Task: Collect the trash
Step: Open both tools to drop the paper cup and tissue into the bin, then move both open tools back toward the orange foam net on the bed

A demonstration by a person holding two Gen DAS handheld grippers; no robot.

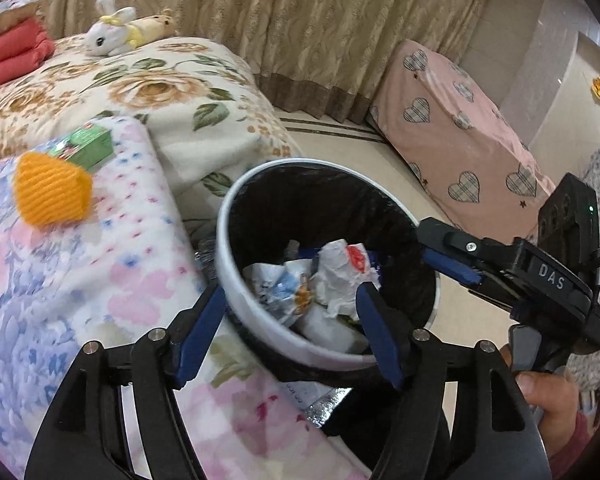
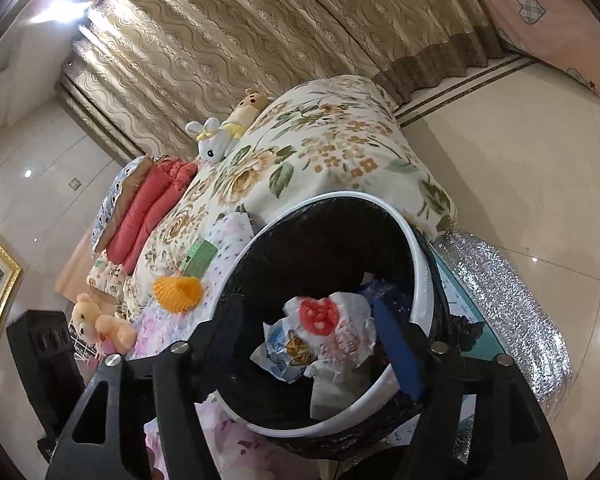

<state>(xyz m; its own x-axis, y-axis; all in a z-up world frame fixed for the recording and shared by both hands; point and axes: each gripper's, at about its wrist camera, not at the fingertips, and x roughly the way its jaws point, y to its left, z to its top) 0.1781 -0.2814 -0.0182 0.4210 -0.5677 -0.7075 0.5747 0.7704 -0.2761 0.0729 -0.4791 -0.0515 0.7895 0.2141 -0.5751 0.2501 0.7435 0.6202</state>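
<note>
The bin, white-rimmed with a black liner, stands against the bed's edge. Inside lies crumpled trash: a white wrapper with a red print on top, at least one more printed wrapper under it, and some white paper beneath; I cannot count the pieces exactly.

Two hand-held grippers are at the bin. The left hand-held gripper stands wide, its blue pads on either side of the near rim, one outside the bin and one inside, gripping nothing. The right hand-held gripper is also wide, both fingers over the bin mouth, the trash lying loose below them. A hand holds the right one's handle.

On the bed lie one orange foam net and one green box, touching each other. Farther up are two plush toys, a white rabbit and a tan bear, side by side. A third plush, a peach bear, sits low beside the bed. A red folded quilt rests near the head.
</note>
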